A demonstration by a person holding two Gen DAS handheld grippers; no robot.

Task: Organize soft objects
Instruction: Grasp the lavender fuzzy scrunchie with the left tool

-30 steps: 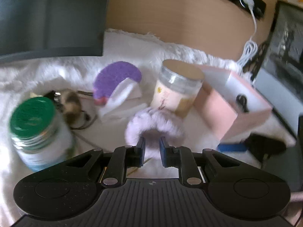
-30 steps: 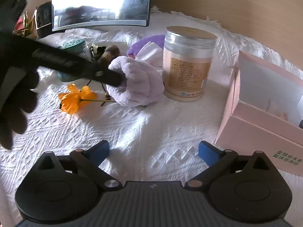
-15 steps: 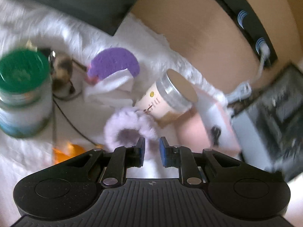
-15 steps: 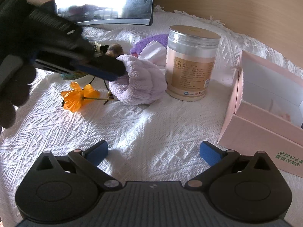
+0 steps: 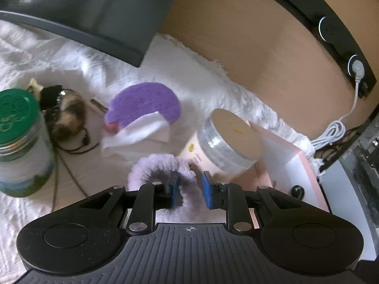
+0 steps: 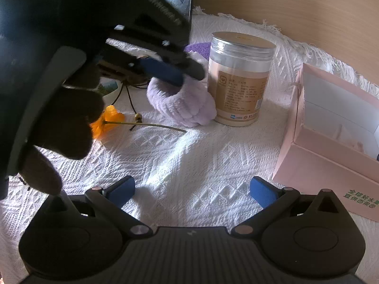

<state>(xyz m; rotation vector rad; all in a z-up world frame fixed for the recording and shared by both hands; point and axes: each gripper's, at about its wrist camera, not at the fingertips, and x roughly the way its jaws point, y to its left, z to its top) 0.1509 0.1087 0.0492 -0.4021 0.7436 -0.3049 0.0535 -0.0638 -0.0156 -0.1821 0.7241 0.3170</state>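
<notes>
A fluffy lilac scrunchie [image 6: 182, 108] hangs from my left gripper [image 5: 189, 189], which is shut on its rim [image 5: 163, 168]. The scrunchie is lifted beside a clear jar with a tan lid [image 6: 239, 78]. In the right wrist view the left gripper [image 6: 175, 73] reaches in from the left. My right gripper [image 6: 191, 194] is open and empty, low over the white cloth. An open pink box [image 6: 331, 127] stands at the right. A purple sponge [image 5: 144, 104] with a white cloth [image 5: 139, 132] lies behind.
A green-lidded jar [image 5: 21, 139] stands at the left. A brown furry item on a dark cord [image 5: 68, 116] lies beside it. An orange flower on a stem [image 6: 109, 123] lies on the white cloth [image 6: 189, 156]. A monitor [image 5: 83, 11] and a wooden wall are behind.
My left gripper has lifted the scrunchie and carried it right, toward the tan-lidded jar and the pink box. My right gripper has stayed open and nearly still.
</notes>
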